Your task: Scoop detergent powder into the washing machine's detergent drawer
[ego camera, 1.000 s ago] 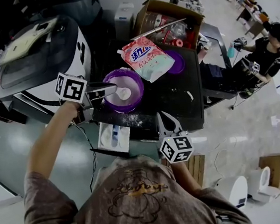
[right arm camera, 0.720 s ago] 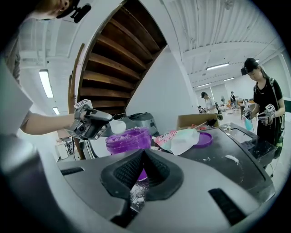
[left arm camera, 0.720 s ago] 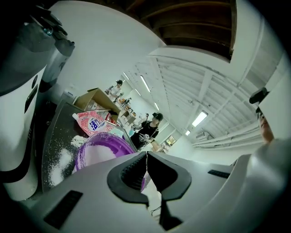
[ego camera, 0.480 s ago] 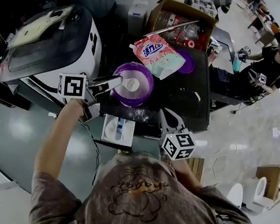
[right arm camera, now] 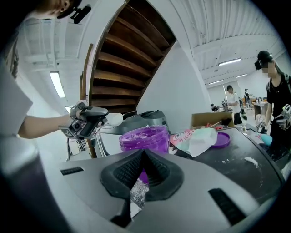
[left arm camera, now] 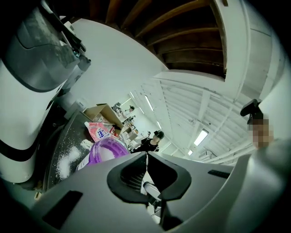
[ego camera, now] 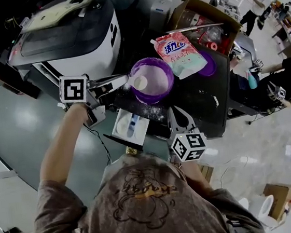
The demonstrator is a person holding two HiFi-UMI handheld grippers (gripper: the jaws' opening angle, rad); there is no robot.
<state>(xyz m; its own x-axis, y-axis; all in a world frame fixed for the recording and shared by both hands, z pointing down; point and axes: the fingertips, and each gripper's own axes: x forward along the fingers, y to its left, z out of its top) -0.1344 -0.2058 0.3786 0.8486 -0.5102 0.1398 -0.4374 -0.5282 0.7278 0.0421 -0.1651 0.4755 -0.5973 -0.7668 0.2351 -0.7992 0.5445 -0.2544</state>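
Note:
A purple tub (ego camera: 158, 80) of white powder stands on the black table (ego camera: 199, 104) beside the washing machine (ego camera: 68, 36). My left gripper (ego camera: 123, 81) is shut on the handle of a white scoop (ego camera: 140, 82), which carries powder above the tub's left rim. In the right gripper view the scoop (right arm camera: 114, 119) hangs left of the tub (right arm camera: 144, 138). The detergent drawer (ego camera: 129, 126) stands pulled out below the scoop, white with a blue insert. My right gripper (ego camera: 176, 114) rests shut over the table's near edge, holding nothing.
A pink detergent bag (ego camera: 180, 52) and a purple lid (ego camera: 208, 64) lie behind the tub. An open cardboard box (ego camera: 202, 20) sits at the back. Spilled powder (ego camera: 155, 112) dusts the table by the tub. People stand at the right.
The left gripper has lifted the filled scoop from the middle of the tub and carried it to the tub's left rim. The right gripper has stayed put.

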